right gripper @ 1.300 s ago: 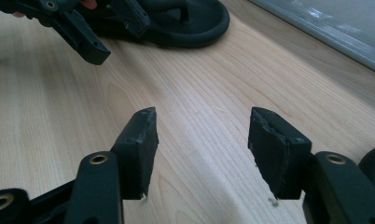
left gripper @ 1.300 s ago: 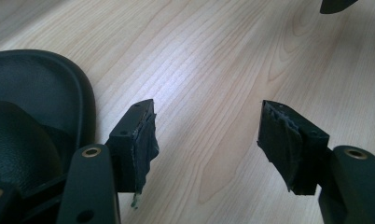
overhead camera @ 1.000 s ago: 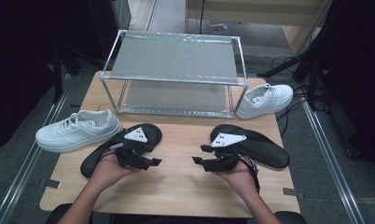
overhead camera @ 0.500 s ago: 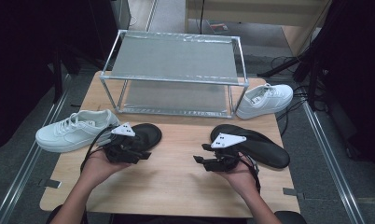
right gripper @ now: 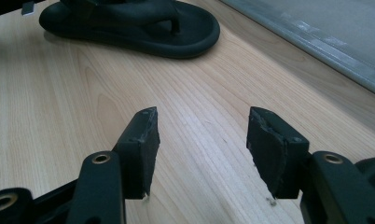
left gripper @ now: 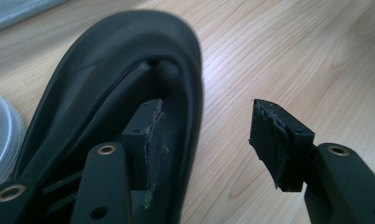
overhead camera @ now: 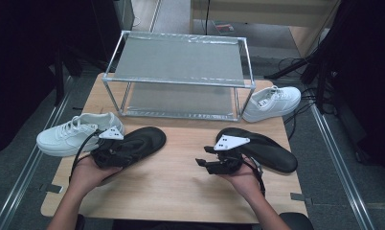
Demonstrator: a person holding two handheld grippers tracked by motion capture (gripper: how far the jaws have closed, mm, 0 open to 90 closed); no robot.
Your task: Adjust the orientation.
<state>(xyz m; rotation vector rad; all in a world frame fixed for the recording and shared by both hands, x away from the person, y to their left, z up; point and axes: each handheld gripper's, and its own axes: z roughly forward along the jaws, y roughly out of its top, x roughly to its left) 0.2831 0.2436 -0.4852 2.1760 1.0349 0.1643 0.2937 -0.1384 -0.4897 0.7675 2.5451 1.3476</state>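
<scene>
Left gripper view: black sandal rim between half-closing jaws (unpinched); right jaws wide, empty.

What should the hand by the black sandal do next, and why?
Probably keep closing the left gripper on the black sandal's side. Its jaws have just been closing, one inside over the footbed, one outside over the table, but a gap shows, so it isn't gripped yet.
</scene>
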